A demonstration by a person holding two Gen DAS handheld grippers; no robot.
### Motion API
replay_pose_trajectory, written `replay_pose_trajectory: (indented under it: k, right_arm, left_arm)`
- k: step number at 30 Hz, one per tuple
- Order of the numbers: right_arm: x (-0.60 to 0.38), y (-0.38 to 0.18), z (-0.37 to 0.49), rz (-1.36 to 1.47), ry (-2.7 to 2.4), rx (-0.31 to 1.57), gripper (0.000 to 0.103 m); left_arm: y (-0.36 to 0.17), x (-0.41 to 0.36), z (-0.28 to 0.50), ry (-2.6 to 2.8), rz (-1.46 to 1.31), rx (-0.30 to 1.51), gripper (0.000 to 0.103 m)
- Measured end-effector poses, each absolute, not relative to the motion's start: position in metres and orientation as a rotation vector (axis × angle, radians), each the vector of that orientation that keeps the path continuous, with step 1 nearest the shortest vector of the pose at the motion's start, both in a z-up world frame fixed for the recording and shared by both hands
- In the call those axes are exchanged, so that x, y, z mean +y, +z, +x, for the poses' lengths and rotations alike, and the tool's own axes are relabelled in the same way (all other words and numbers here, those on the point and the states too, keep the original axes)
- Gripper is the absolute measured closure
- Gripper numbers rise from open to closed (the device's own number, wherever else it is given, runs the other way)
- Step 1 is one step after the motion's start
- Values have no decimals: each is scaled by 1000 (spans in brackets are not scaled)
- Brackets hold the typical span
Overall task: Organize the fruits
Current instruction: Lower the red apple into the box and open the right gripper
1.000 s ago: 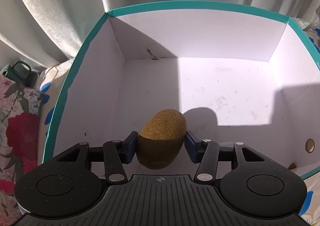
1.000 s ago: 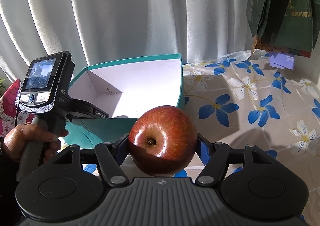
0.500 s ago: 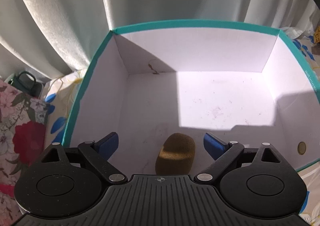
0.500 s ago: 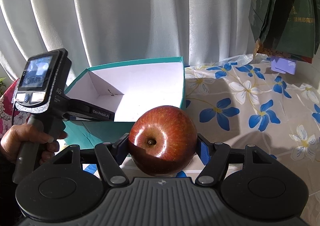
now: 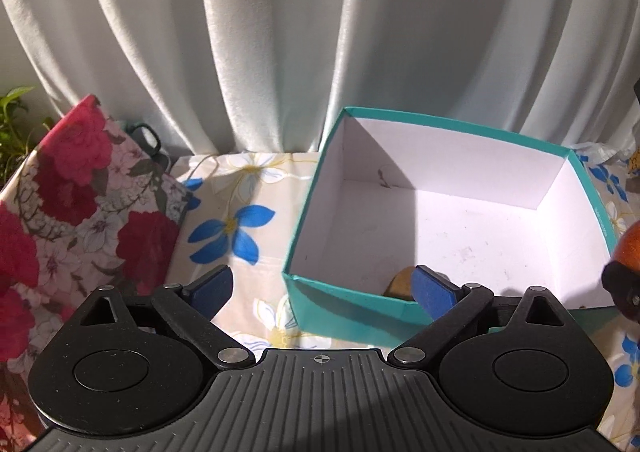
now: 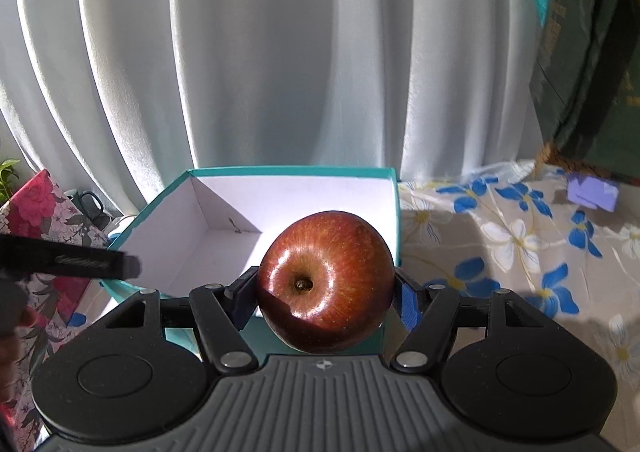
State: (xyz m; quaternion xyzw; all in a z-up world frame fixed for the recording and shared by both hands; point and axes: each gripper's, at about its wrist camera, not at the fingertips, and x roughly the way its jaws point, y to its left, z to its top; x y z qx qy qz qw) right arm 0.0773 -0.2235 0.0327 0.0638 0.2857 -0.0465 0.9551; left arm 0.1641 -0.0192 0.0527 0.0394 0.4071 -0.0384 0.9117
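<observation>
right wrist view: your right gripper (image 6: 325, 292) clamps the apple (image 6: 325, 284); your left gripper (image 5: 320, 288) spread, kiwi (image 5: 400, 282) in the box (image 5: 352, 304) beside its right finger.

My right claw (image 6: 326, 298) clamps a glossy red apple (image 6: 325, 284), stem pit facing me, while a fuzzy brown kiwi (image 5: 400, 284) lies inside the teal white-lined cardboard box (image 5: 352, 308) near its front wall.

A home: white curtains (image 6: 280, 51) behind a floral tablecloth (image 6: 520, 244).
</observation>
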Motion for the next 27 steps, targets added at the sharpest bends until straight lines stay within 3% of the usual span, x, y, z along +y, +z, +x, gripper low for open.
replay_pose_trajectory:
  k: [12, 27]
  right_arm:
    - [-219, -8, 123, 117, -72, 646, 35]
    - [-204, -18, 141, -5, -82, 703, 35]
  left_arm:
    - [41, -2, 148, -26, 94, 882, 3]
    - [17, -12, 143, -44, 140, 956, 3]
